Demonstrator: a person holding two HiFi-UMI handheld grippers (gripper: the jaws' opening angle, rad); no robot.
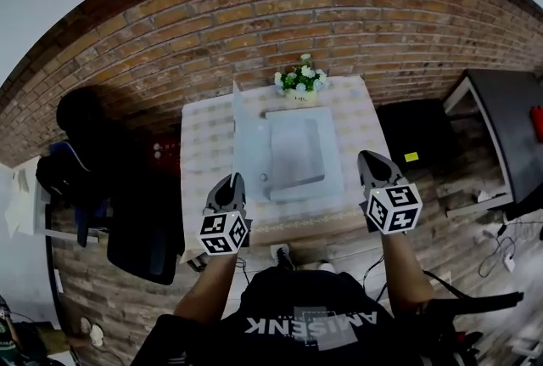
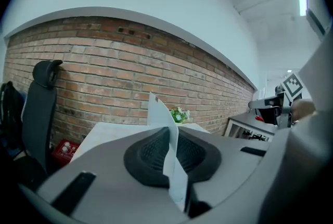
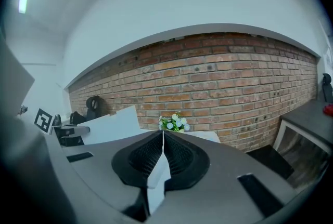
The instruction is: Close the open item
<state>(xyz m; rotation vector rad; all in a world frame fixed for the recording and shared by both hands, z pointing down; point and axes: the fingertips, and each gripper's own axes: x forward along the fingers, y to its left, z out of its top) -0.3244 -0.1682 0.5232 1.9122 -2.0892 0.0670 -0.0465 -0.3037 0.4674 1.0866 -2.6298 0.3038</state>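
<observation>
While our left gripper [image 1: 232,180] grips the raised lid [image 1: 240,143] of the pale grey flat box [image 1: 297,154] on the checked-cloth table [image 1: 204,143], our right gripper [image 1: 368,157] is clenched; the black shirt's white lettering [image 1: 280,327] stays illegible.

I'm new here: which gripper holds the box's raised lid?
The left gripper, shut on the upright lid; the right gripper pinches a thin white sheet instead.
</observation>
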